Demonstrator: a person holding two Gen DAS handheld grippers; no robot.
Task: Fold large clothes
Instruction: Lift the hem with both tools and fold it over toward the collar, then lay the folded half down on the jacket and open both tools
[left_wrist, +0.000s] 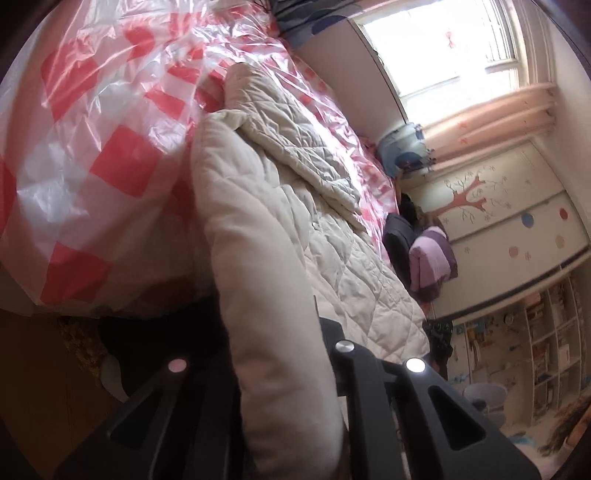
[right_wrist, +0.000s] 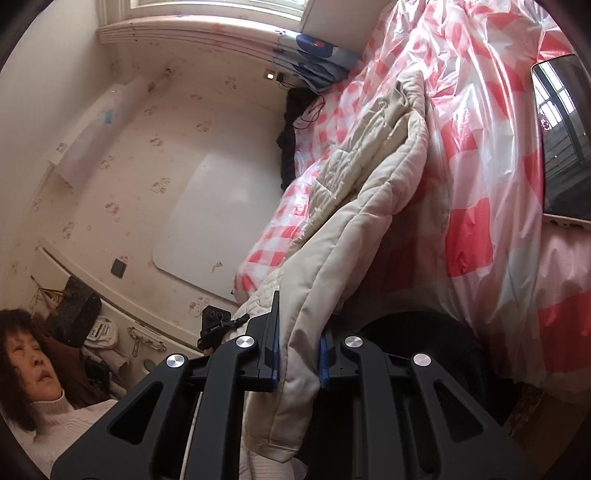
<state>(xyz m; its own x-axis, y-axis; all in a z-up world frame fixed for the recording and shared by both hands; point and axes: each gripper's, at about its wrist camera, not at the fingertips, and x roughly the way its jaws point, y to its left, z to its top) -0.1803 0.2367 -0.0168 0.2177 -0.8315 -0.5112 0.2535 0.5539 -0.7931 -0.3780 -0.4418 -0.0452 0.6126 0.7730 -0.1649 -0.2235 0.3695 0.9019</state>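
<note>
A large cream quilted coat (left_wrist: 295, 229) lies along a bed covered by a red-and-white checked plastic sheet (left_wrist: 92, 147). My left gripper (left_wrist: 280, 332) is shut on a thick padded edge of the coat, which fills the space between its fingers. In the right wrist view the same coat (right_wrist: 362, 192) stretches away over the checked sheet (right_wrist: 491, 155). My right gripper (right_wrist: 299, 354) is shut on another edge of the coat, pinched between its blue pads (right_wrist: 274, 354). Both held edges are lifted off the bed.
A window (left_wrist: 443, 48), a wardrobe with a tree picture (left_wrist: 498, 206) and a pile of dark and lilac clothes (left_wrist: 424, 254) lie beyond the bed. A tablet (right_wrist: 561, 140) rests on the sheet. A person's face (right_wrist: 33, 362) is at the lower left.
</note>
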